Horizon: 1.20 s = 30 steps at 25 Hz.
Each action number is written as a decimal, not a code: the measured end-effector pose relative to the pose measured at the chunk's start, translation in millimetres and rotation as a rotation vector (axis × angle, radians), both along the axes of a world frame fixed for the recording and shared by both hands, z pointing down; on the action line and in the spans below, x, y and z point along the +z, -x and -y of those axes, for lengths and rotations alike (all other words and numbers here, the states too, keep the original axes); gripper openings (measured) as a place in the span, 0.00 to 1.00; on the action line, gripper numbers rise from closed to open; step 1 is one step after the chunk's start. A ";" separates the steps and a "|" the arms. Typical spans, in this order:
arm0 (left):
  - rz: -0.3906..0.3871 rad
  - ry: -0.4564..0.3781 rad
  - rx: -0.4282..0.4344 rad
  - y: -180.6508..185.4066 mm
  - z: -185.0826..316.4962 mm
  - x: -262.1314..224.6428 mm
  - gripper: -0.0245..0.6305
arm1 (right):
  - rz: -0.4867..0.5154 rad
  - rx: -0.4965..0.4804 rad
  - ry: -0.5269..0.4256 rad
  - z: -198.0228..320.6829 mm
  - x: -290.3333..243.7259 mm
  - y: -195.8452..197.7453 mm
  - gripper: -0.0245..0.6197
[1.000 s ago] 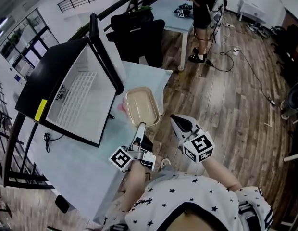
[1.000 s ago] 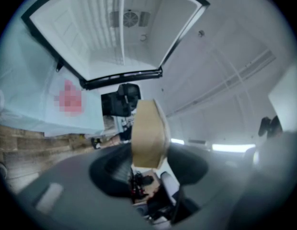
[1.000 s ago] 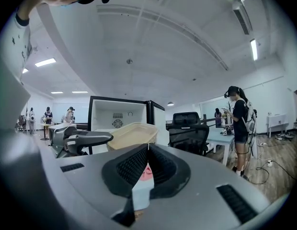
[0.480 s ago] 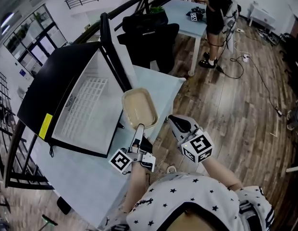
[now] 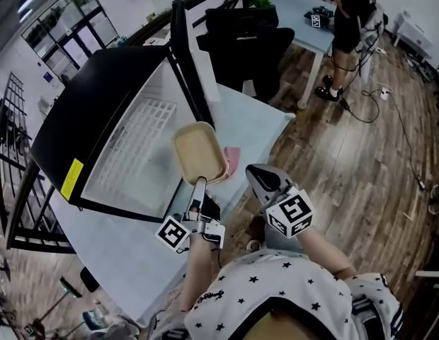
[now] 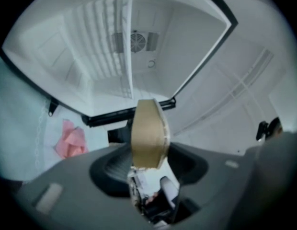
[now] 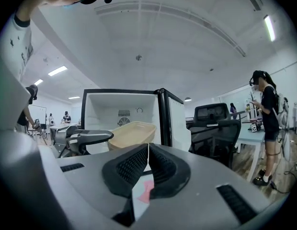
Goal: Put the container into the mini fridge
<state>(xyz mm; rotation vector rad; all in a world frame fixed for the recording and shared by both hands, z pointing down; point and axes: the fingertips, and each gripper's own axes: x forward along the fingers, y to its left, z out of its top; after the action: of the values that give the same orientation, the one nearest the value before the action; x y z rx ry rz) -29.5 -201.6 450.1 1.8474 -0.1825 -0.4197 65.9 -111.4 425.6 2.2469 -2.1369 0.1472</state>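
Observation:
The beige container hangs in the air just in front of the open mini fridge, a black box with a white inside and a wire shelf. My left gripper is shut on the container's near rim. In the left gripper view the container stands edge-on between the jaws, and the fridge interior lies straight ahead. My right gripper hovers to the right of the container, shut and empty. The right gripper view shows the container and the fridge beyond its closed jaws.
The fridge door stands open at the fridge's right side. A pink cloth lies on the pale table under the container. A black office chair and a standing person are beyond the table.
The left gripper has carried the container left and forward, from beside the door's edge to in front of the fridge opening. The pink cloth has come into view. The right gripper has hardly moved.

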 end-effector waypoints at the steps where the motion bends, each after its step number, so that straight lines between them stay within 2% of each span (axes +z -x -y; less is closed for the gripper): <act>1: 0.001 0.002 -0.016 0.9 3.2 0.4 0.38 | 0.001 -0.018 0.000 5.3 0.7 -0.4 0.07; 16: -0.015 -0.016 -0.329 -7.7 58.1 -10.1 0.38 | -0.016 -0.354 0.000 92.6 -5.3 -28.9 0.07; 30: -0.011 -0.011 -0.609 18.8 77.8 -13.3 0.38 | 0.005 -0.618 0.013 143.8 1.8 -24.5 0.07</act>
<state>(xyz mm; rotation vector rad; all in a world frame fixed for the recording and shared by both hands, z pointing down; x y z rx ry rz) -48.4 -279.5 436.8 1.7752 -0.7442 -0.8481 90.5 -255.2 427.4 1.4744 -2.6906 0.1396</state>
